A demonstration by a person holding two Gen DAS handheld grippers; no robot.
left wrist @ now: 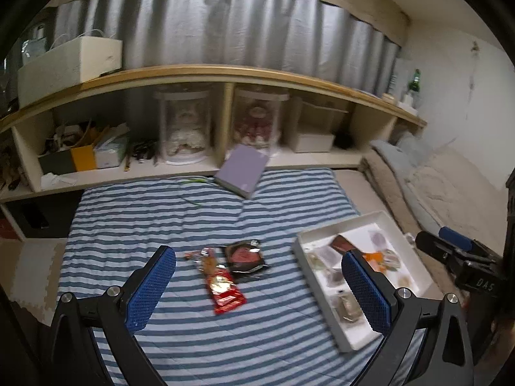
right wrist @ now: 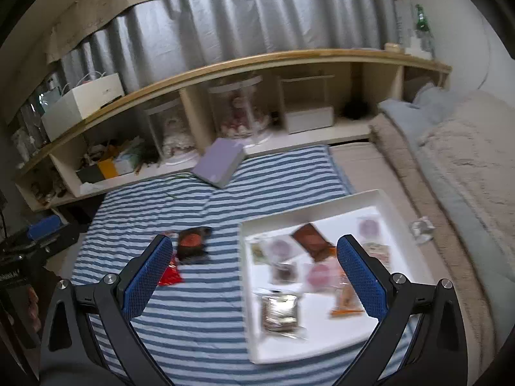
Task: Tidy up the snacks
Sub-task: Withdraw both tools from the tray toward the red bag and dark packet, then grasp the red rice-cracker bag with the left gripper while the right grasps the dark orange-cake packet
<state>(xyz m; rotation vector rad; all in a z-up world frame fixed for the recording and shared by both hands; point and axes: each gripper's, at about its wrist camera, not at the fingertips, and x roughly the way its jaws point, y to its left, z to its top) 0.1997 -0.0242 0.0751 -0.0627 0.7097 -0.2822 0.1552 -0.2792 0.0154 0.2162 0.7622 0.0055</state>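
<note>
Red packet (left wrist: 225, 288) and dark packet (left wrist: 246, 257) lie beside filled white tray (left wrist: 317, 284).

Blue-and-white striped bedding (left wrist: 161, 225) spreads beneath and ahead of the fingers. Beyond it, a low wooden shelf unit (left wrist: 225, 74) fronts a grey pleated curtain (left wrist: 225, 25); beige blankets (right wrist: 450, 160) lie rightward against a white wall (left wrist: 466, 96).

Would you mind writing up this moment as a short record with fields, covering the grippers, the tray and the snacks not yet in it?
left gripper: open, empty, above the striped blanket
right gripper: open, empty, over the tray's left edge
tray: white, on the blanket, holds several snack packets
red packet: on the blanket, outside the tray
dark packet: on the blanket beside the red one, outside the tray
purple book: leaning at the far blanket edge by the shelf
</note>
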